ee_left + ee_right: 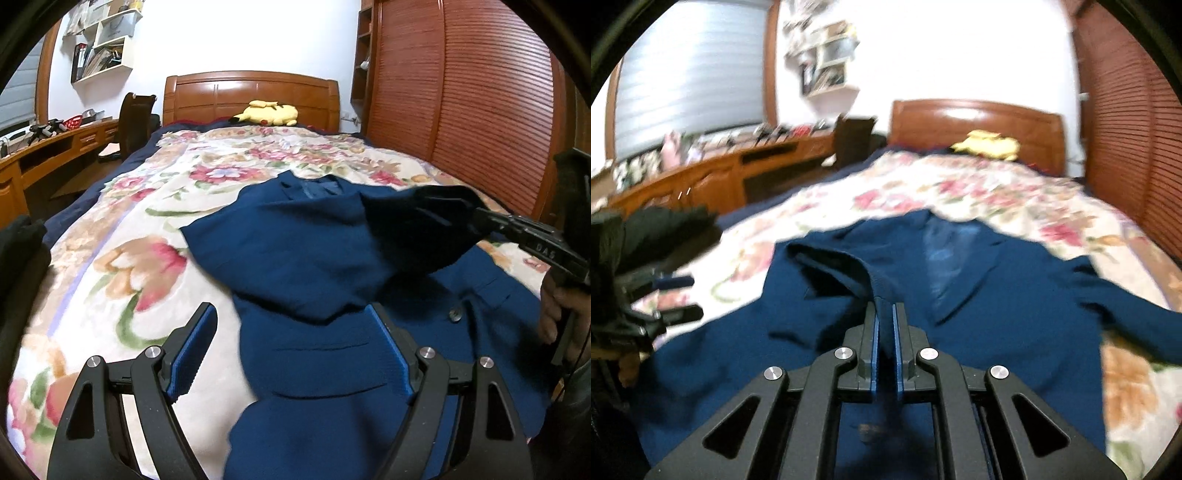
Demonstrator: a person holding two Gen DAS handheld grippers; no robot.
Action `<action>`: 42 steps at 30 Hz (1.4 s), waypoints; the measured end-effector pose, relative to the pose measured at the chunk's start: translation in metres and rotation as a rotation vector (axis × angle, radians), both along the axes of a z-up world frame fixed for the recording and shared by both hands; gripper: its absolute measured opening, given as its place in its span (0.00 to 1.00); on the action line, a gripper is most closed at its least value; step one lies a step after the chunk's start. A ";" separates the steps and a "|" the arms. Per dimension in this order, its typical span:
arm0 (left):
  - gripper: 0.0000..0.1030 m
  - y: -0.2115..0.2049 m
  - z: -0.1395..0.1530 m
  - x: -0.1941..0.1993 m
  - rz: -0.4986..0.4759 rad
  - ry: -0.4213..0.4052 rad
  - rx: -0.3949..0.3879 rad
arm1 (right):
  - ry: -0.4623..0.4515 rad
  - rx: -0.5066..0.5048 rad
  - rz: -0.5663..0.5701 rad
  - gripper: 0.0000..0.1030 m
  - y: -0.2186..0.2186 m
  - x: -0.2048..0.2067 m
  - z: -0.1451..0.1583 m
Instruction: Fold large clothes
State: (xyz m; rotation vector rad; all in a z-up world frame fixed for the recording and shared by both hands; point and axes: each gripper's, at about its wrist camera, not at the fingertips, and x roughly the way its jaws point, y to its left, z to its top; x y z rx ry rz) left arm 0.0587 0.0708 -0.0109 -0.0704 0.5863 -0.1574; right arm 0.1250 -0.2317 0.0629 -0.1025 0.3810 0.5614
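So the only writing I can make out is "DAS" in pale letters on the black body of the right gripper (454, 214), seen from the left wrist view where it reaches in from the right edge. Nothing else readable; the stuff on the far wall shelves (103, 48) is too small.

The blue jacket (314, 251) lies spread on the flowered blanket (122, 229) on the bed, collar toward the far wooden headboard (251, 96), hem at the near edge. Right gripper (885, 314) is clenched on a fold of the jacket's cloth: the blue pads are nearly together with a ridge of fabric pinched between them, and that piece is lifted off the rest of the jacket and drawn toward the middle. A bare hand (561, 314) holds its handle at the right edge.

Left gripper (291, 314) is released, jaws wide apart and gripping nothing. It points down at a slant over the near part of the jacket. Its right finger sits over the blue cloth by a pocket slit; its left finger is over bare blanket just beside the jacket's left edge.

Yellow plush toy (267, 112) sits by the headboard, well apart from the jacket.
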 end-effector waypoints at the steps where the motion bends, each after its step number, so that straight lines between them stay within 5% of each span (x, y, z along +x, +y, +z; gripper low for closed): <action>1: 0.80 -0.002 0.002 0.000 -0.005 -0.006 -0.010 | -0.015 0.005 -0.023 0.06 -0.008 -0.004 0.003; 12: 0.80 -0.013 0.009 -0.001 -0.050 -0.031 -0.045 | -0.035 -0.046 -0.197 0.06 -0.046 -0.057 0.016; 23: 0.80 -0.014 0.008 -0.004 -0.066 -0.020 -0.037 | 0.158 -0.103 -0.284 0.06 -0.052 -0.085 -0.016; 26: 0.80 -0.011 0.006 -0.005 -0.062 -0.014 -0.038 | 0.178 -0.155 -0.280 0.25 -0.043 -0.087 -0.019; 28: 0.80 -0.008 0.005 -0.005 -0.058 -0.011 -0.040 | 0.164 -0.153 -0.262 0.50 -0.036 -0.090 -0.013; 30: 0.80 -0.006 0.005 -0.005 -0.052 -0.010 -0.042 | 0.133 -0.141 -0.247 0.63 -0.036 -0.090 -0.003; 42: 0.80 -0.001 0.000 0.000 -0.028 0.008 -0.026 | 0.187 -0.178 -0.024 0.61 -0.001 -0.058 -0.014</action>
